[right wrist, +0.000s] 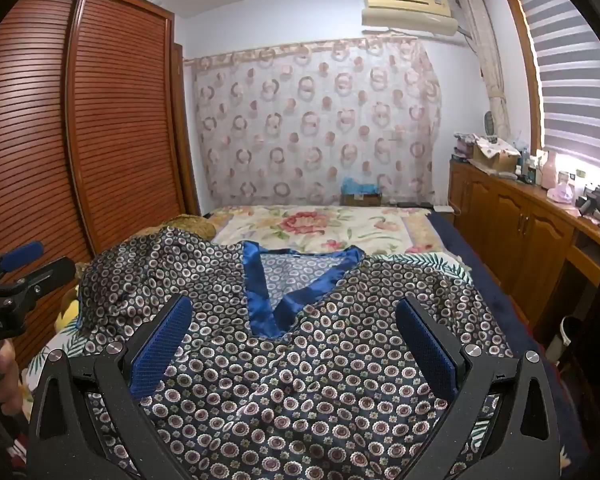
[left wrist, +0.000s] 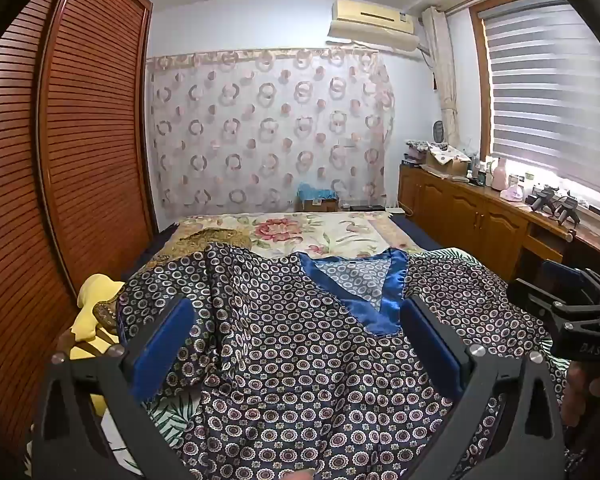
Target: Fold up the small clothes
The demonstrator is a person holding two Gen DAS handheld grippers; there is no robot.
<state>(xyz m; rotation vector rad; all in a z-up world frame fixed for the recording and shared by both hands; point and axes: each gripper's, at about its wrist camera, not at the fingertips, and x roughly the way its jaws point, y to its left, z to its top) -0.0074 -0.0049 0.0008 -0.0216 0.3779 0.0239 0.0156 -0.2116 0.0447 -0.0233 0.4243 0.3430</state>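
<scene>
At the bottom of the left wrist view the left gripper (left wrist: 296, 344) stands with its blue-padded jaws spread wide, nothing between them but the patterned top (left wrist: 300, 360) lying below; it grips nothing. The right gripper (right wrist: 294, 344) fills the bottom of its own view the same way, jaws fully apart and empty, tilted down over the cloth. Both seem poised over the garment to pick grasp points, so the folding looks not yet begun. The top, dark with small ringed motifs, is laid front up across the lower middle of both frames, spread roughly flat, presumably so its edges can be found. Its blue satin V-neck (right wrist: 284, 292) points toward the cameras at frame centre, while the sleeve at centre left is bunched into ridges. At the left edge a yellow cloth (left wrist: 94, 312) pokes out beside it. Beyond, in the middle of the frame, runs the floral bedspread (right wrist: 320, 228), then the ring-patterned curtain (right wrist: 316, 120) at the far wall, with the louvred wardrobe (right wrist: 112, 120) at upper left.
</scene>
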